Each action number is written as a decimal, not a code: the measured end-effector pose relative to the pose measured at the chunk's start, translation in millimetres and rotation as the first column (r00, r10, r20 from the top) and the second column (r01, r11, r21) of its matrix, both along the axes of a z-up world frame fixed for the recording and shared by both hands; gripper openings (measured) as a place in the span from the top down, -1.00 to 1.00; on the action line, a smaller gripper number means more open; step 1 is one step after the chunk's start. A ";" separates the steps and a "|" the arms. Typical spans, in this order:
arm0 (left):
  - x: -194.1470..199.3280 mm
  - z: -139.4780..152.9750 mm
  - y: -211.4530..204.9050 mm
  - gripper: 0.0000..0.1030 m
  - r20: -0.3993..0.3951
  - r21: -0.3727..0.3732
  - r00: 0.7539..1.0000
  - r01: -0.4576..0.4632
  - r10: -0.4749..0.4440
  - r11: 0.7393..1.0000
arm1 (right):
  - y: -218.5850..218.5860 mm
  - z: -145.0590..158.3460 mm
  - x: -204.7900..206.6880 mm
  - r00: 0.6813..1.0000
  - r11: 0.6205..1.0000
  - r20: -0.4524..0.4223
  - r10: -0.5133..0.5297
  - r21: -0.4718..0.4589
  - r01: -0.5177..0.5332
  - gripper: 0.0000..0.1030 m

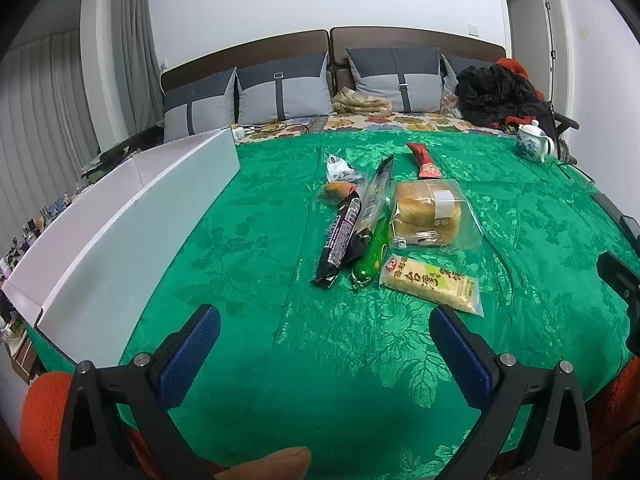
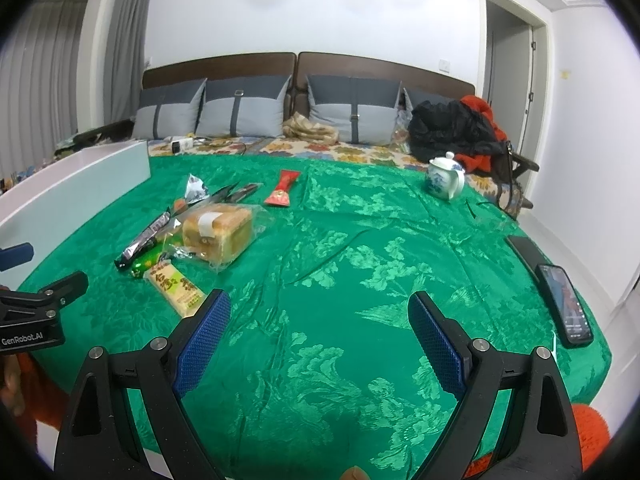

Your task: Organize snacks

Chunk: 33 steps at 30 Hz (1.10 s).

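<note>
The left gripper (image 1: 324, 328) and right gripper (image 2: 319, 314) both gape wide, holding nothing, above the green brocade cloth (image 2: 360, 264). The crinkly snack packets (image 1: 384, 224) lie ahead of the left gripper; the white plastic bin (image 1: 120, 216) stands to its left.

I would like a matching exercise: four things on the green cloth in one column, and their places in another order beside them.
Things:
1. red packet
2. teapot
3. white box
4. phone

Places:
A. right edge of the cloth
B. far right corner
C. left side
D. behind the bread

Pairs: 1-D, 2-B, 3-C, 4-A
</note>
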<state>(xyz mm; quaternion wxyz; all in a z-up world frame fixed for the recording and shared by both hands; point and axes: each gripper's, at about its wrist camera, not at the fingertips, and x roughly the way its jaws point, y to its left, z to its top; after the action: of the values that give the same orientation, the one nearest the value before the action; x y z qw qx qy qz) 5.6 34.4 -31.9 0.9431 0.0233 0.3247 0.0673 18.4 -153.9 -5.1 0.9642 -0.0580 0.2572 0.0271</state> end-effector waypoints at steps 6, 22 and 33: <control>3.6 -8.1 -1.7 -1.00 -0.032 -0.003 0.999 0.011 -0.011 1.000 | -2.2 -2.6 2.5 1.000 1.000 -0.016 -0.001 0.010 0.001 -0.80; 18.7 -35.7 8.2 -1.00 -0.155 -0.053 0.988 -0.013 0.004 0.999 | -1.6 -9.8 7.2 0.998 1.000 -0.060 0.012 0.017 -0.011 -0.80; 24.3 -46.2 9.0 -1.00 -0.206 -0.055 0.979 -0.016 0.004 0.998 | -0.2 -14.0 8.8 0.996 1.000 -0.082 0.020 0.012 -0.019 -0.80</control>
<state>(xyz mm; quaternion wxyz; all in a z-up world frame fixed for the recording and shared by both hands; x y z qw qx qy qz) 29.9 43.4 -78.1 0.9044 0.0020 0.4225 0.0603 27.1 -154.0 -19.1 0.9528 -0.0540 0.2961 0.0402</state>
